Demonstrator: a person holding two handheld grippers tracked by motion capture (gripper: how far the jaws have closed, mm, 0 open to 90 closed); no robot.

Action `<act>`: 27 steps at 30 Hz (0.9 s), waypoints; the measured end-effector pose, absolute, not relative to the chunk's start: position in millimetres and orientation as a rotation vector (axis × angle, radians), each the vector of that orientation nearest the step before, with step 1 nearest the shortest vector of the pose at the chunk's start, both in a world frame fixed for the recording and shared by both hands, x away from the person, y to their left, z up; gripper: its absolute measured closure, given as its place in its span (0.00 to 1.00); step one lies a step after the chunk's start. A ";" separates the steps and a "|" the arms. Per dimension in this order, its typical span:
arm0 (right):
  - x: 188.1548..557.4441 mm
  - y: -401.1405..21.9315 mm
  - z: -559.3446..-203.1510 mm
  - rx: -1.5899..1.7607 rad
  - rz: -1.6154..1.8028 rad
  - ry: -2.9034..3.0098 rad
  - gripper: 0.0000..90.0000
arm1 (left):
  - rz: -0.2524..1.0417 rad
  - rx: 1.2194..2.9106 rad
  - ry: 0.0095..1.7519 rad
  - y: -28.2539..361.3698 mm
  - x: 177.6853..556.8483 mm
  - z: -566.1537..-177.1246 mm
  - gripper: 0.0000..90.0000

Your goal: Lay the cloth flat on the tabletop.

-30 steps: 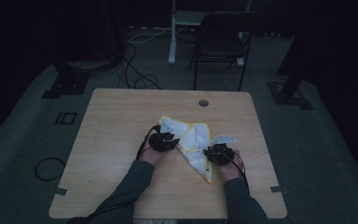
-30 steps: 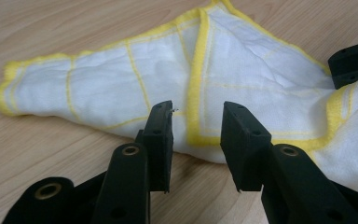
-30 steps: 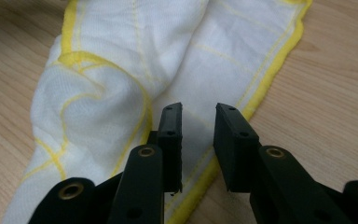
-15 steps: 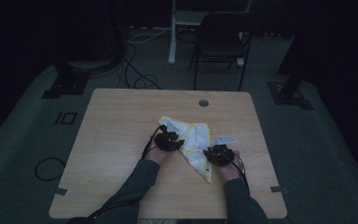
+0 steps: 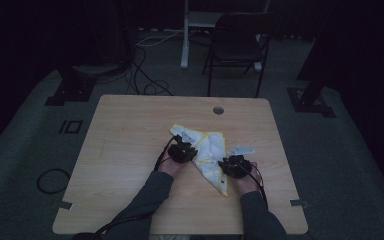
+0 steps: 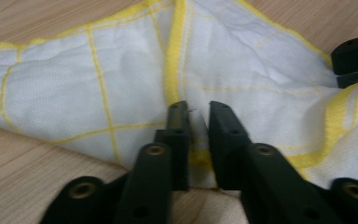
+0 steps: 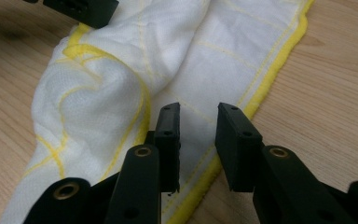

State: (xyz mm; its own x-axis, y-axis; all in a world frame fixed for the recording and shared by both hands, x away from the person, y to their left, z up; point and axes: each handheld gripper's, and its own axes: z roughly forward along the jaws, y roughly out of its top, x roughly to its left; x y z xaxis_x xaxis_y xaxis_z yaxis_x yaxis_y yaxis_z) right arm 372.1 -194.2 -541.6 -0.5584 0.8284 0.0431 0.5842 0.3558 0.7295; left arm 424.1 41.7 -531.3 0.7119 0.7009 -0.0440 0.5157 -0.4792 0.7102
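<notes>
Cloth (image 5: 206,152), white with yellow grid lines and a yellow hem, lies crumpled on the wooden table (image 5: 130,130), a little right of the table's middle and toward the person's side. One pointed end runs down toward the near edge between the two hands.

Left item: left gripper (image 5: 182,150), black, held in the person's left hand, sleeve dark grey-green. It sits at the cloth's left edge. In the left gripper view its jaws have just been closing and now stand nearly together on a pinched fold of the cloth (image 6: 98,93), right at the yellow hem; a sliver of white fabric shows between the pads. A cable trails from it back along the forearm.

Middle item: the cloth's body, bunched into soft ridges, one yellow hem strip running up the centre in the left gripper view.

Right item: right gripper (image 5: 235,165), black, held in the person's right hand, set at the cloth's right side near the pointed end. In the right gripper view its jaws stand about half open, lowered over the hemmed edge of the cloth (image 7: 177,56), with fabric lying between and beneath them; the pads do not press on it.

Beyond the table: folding chair (image 5: 237,45), dark, on the grey floor; loose cables (image 5: 145,75) on the floor to its left.
</notes>
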 end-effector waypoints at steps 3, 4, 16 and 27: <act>372.0 -194.7 -542.0 1.246 1.032 2.288 0.78 | 0.338 2.194 0.919 40.5 422.7 -530.3 0.95; 372.0 -194.9 -542.0 1.248 1.035 2.288 0.78 | 0.343 2.197 0.914 40.7 422.3 -529.6 0.96; 371.6 -196.0 -542.3 1.250 1.041 2.289 0.78 | 0.370 2.170 0.906 47.7 415.5 -520.6 0.97; 371.6 -196.6 -542.5 1.250 1.049 2.291 0.78 | 0.371 2.150 0.916 59.4 407.8 -516.8 0.97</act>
